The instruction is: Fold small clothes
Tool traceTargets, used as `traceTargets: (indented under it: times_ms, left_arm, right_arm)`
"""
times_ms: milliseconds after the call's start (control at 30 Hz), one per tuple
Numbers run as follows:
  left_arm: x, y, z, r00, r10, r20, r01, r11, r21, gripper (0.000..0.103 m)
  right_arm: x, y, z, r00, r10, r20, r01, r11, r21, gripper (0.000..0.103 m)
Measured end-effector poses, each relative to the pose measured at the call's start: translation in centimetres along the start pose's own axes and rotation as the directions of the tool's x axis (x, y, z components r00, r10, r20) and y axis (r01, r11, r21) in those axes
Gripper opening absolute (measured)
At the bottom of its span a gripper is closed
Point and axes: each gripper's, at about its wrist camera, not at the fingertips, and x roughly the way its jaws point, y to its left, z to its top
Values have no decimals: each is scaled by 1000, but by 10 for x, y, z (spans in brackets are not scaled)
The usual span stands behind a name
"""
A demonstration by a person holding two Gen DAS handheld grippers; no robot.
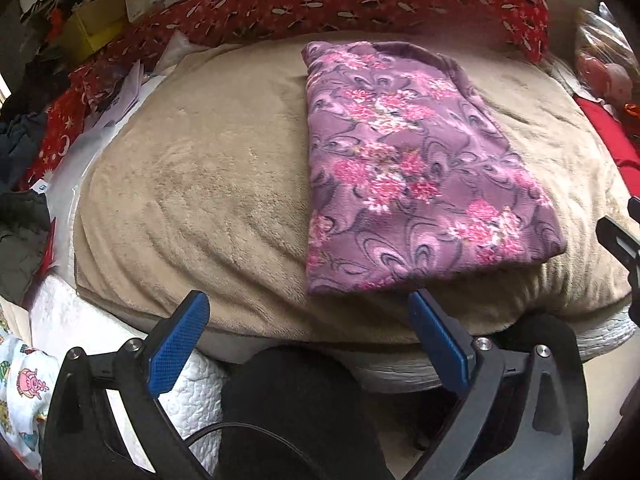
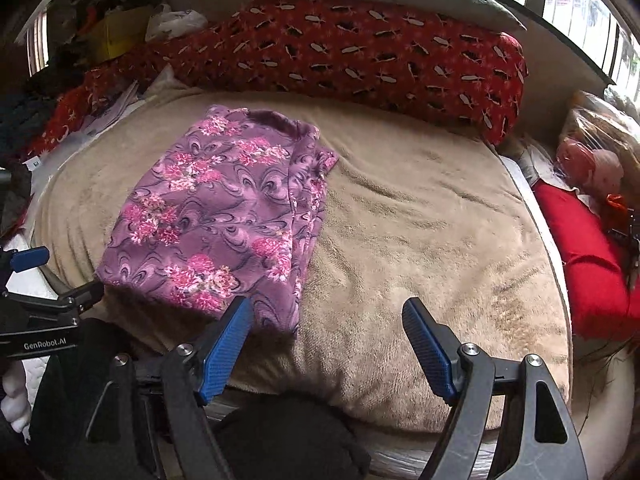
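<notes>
Tan blanket point(image 2: 400, 240) under everything. Folded purple garment point(image 2: 224, 216) lies just ahead of left gripper point(image 1: 308, 340) & right gripper point(image 2: 328, 340) — both wide open, empty. Risk: plush layers slip apart w/ a shallow pinch.

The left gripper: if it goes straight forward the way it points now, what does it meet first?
Probably the near edge of the purple floral garment, which lies folded on the beige blanket. The left gripper is open and empty, its right finger close to that edge. Depth is unclear, so it might meet the blanket first.
</notes>
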Motion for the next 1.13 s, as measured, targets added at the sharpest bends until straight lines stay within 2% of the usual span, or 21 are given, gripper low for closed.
traceTargets:
  times_ms: [300,667,867,1133]
  left_arm:
    - [-11,-5,-4,999,-28,24,28,1000,11,100]
    - [-20,-16,-6,994,-103,30,101,994,47,100]
    - [-28,-31,-6,993,-119,29,115,989,92,100]
    - [-46,-47,-2,983,-183,16,180,977,116,100]
  right_arm:
    - [-11,7,1,999,20,27,-20,1000,-4,79]
    - [-15,4,0,1000,19,18,-20,999,31,80]
    - [-19,-7,-3,1000,14,21,-15,998,60,80]
    - [-24,-23,-5,999,20,32,-23,994,106,80]
